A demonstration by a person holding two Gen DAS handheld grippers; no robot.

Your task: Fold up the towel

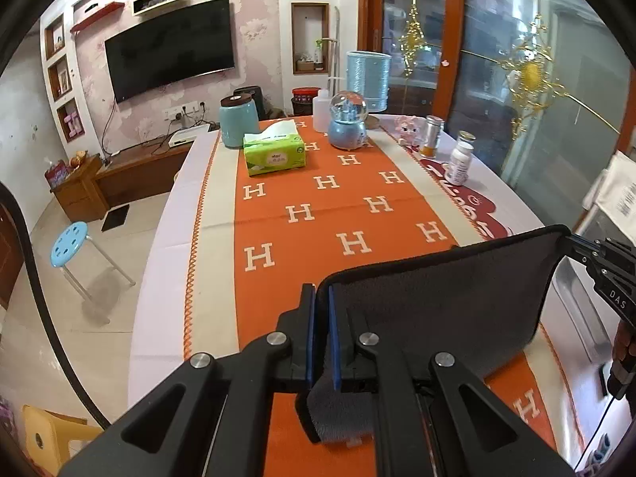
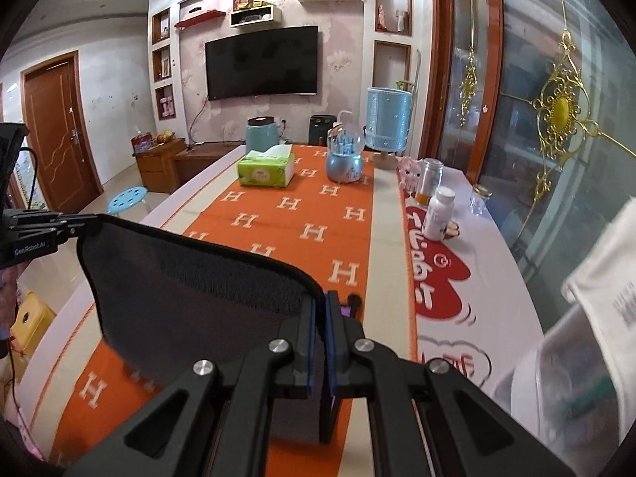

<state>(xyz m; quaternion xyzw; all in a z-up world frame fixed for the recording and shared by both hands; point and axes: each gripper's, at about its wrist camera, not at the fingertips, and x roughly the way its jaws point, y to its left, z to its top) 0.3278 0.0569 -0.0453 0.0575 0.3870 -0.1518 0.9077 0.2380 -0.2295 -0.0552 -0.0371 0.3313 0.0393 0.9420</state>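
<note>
A dark grey towel (image 1: 449,298) with a black hem hangs stretched in the air between both grippers, above the orange table runner (image 1: 318,206). My left gripper (image 1: 322,298) is shut on one upper corner of it. My right gripper (image 2: 321,306) is shut on the other upper corner; the towel (image 2: 190,294) spreads to its left. The right gripper also shows in the left wrist view (image 1: 576,244) at the towel's far corner, and the left gripper shows in the right wrist view (image 2: 85,226). The towel's lower edge hangs just above the runner.
On the table's far end stand a green tissue pack (image 1: 274,153), a teal jar (image 1: 238,119), a snow globe (image 1: 348,121), a blue lamp (image 1: 367,79) and a white pill bottle (image 1: 461,159). A blue stool (image 1: 69,242) stands on the floor at left.
</note>
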